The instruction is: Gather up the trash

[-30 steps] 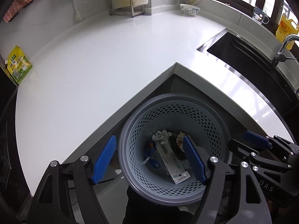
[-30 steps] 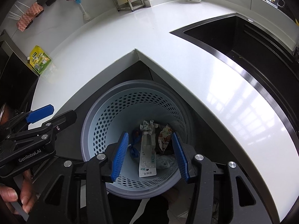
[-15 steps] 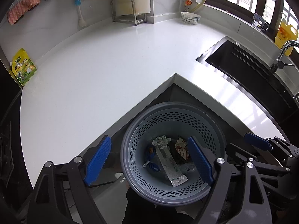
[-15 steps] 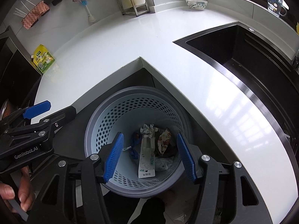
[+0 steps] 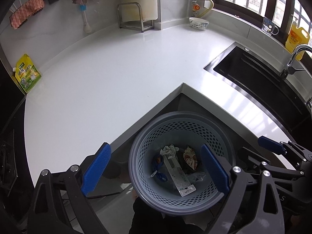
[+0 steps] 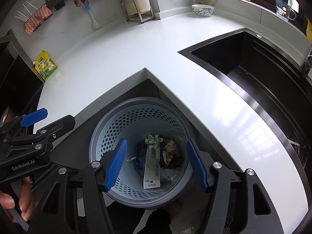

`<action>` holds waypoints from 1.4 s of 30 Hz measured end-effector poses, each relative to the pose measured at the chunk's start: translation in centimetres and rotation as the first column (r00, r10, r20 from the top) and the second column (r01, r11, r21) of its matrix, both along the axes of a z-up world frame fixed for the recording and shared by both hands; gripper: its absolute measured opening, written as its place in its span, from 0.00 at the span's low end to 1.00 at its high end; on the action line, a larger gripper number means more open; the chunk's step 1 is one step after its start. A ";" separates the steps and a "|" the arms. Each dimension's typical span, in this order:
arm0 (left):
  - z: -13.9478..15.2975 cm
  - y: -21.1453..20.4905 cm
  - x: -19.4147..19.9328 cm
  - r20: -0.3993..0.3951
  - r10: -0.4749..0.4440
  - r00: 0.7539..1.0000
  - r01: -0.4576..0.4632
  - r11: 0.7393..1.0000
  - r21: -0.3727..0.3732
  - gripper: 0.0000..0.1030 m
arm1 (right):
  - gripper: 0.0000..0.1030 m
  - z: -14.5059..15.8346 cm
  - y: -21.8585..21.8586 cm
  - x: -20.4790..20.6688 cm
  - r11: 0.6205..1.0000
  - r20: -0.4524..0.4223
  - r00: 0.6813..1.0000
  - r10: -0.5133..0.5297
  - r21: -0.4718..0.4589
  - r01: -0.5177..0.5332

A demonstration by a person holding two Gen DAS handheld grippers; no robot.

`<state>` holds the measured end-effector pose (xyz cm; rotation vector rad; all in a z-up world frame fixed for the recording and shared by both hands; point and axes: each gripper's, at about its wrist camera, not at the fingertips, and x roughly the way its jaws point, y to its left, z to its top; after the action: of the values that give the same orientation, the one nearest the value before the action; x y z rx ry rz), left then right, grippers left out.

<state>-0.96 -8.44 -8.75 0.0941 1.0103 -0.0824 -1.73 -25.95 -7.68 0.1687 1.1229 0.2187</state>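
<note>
A grey perforated waste basket [image 5: 136,148] [image 6: 101,134] stands on the floor in the inner corner of the white L-shaped counter. In it lie a long clear packet [image 5: 180,175] [image 6: 152,165], a crumpled tissue [image 5: 169,149] [image 6: 154,138], a brown snack wrapper [image 5: 190,157] [image 6: 169,153] and a blue scrap [image 5: 159,160] [image 6: 138,156]. My left gripper [image 5: 156,172] hangs above the basket, its jaws opening wide with nothing held. Over the same basket my right gripper [image 6: 156,165] is also opening and holds nothing. Each gripper shows at the edge of the other's view.
A green-yellow pouch [image 5: 27,74] [image 6: 45,65] leans at the counter's far left. A black sink [image 5: 253,78] [image 6: 253,68] with a tap [image 5: 294,58] lies to the right. A patterned bowl [image 5: 198,23] and a metal rack [image 5: 134,17] stand at the back wall. A yellow bottle [image 5: 297,37] sits on the sill.
Both grippers' jaws have spread wider. Both views have drawn back a little, so the basket sits lower and more of the back wall shows. The trash in the basket has not moved.
</note>
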 end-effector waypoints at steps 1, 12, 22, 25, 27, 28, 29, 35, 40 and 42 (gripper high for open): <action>0.0 0.1 0.0 -0.001 0.000 1.000 0.000 1.000 -0.001 0.89 | 0.59 0.0 0.0 0.0 1.000 -0.001 1.000 -0.001 0.000 0.001; 1.0 0.4 -0.1 0.019 0.012 1.000 -0.012 1.000 0.004 0.92 | 0.59 1.1 0.2 0.0 1.000 0.026 1.000 0.002 -0.007 -0.002; 1.5 0.8 -0.4 0.029 0.020 0.999 -0.020 1.000 0.007 0.93 | 0.59 1.7 0.4 -0.3 1.000 0.045 0.999 0.012 -0.012 -0.012; 1.5 0.9 -0.4 0.031 0.026 0.999 -0.026 1.000 0.013 0.94 | 0.59 1.8 0.4 -0.4 1.000 0.047 0.999 0.015 -0.014 -0.015; 1.5 0.9 -0.5 0.030 0.030 0.999 -0.030 0.999 0.014 0.94 | 0.59 1.8 0.5 -0.4 1.000 0.047 0.999 0.015 -0.015 -0.014; 1.4 0.9 -0.5 0.028 0.032 0.999 -0.032 0.999 0.015 0.94 | 0.59 1.8 0.5 -0.4 1.000 0.047 0.999 0.014 -0.015 -0.014; 1.4 0.8 -0.5 0.026 0.034 0.999 -0.034 0.999 0.014 0.94 | 0.59 1.8 0.4 -0.4 1.000 0.046 0.999 0.015 -0.015 -0.015; 1.3 0.9 -0.5 0.016 0.042 0.999 -0.042 0.999 0.010 0.94 | 0.59 1.8 0.7 -0.5 1.000 0.047 0.999 0.017 -0.019 -0.017; 1.3 1.0 -0.5 0.015 0.045 0.999 -0.046 0.999 0.006 0.94 | 0.59 1.9 0.7 -0.5 1.000 0.047 0.999 0.018 -0.019 -0.017; 1.3 1.0 -0.5 0.014 0.045 0.999 -0.045 0.999 0.006 0.94 | 0.59 1.9 0.7 -0.5 1.000 0.046 0.999 0.018 -0.020 -0.017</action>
<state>-1.46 -7.46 -7.47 0.0778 0.9981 -0.0374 -2.19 -25.21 -5.81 0.1360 1.0803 0.2263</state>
